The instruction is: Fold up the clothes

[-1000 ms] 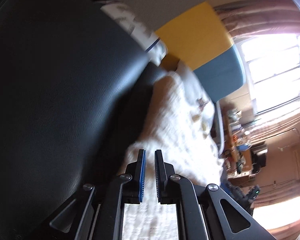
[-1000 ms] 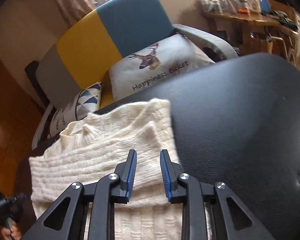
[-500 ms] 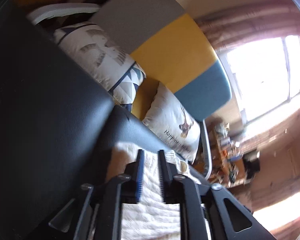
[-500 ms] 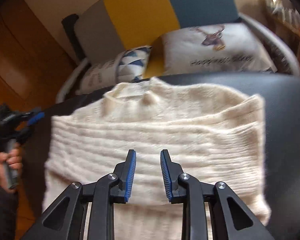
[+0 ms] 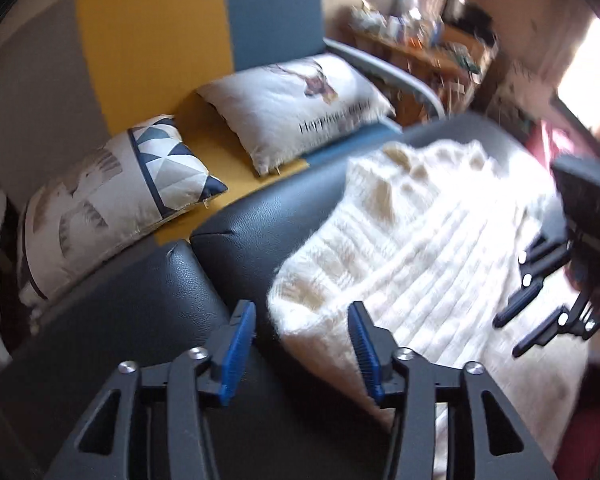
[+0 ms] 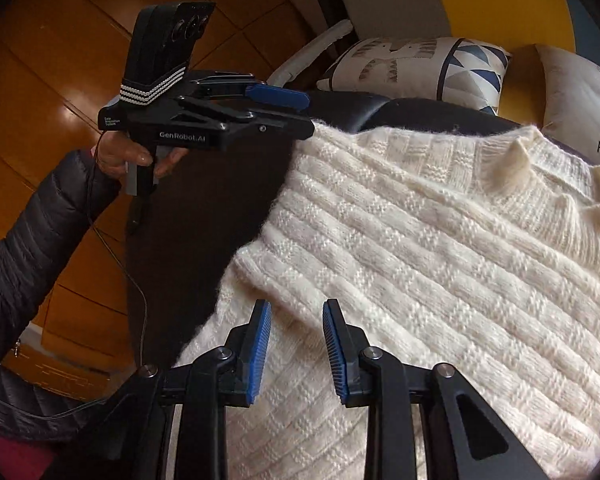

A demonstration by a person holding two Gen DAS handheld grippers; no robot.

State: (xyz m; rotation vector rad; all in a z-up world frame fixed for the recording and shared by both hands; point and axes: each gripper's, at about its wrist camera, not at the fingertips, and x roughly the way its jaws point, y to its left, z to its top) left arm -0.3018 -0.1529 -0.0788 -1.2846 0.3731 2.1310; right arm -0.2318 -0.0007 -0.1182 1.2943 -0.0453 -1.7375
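A cream knitted sweater (image 6: 440,248) lies folded on a black leather surface (image 6: 204,216); it also shows in the left wrist view (image 5: 412,248). My left gripper (image 5: 302,344) is open and empty, just above the sweater's near left corner. From the right wrist view the left gripper (image 6: 284,108) hovers by the sweater's far left edge. My right gripper (image 6: 296,344) is open and empty over the folded edge of the sweater. In the left wrist view the right gripper (image 5: 528,328) hangs over the sweater's right side.
Behind the black surface (image 5: 172,300) stands a grey, yellow and blue sofa (image 5: 152,40) with a triangle-patterned cushion (image 5: 112,200) and a deer-print cushion (image 5: 300,104). A cluttered wooden desk (image 5: 420,44) is far right. A wooden floor (image 6: 40,60) lies to the left.
Both grippers have opened wider. The left gripper swung round and now faces the sweater's left corner. The right gripper has moved left over the folded edge.
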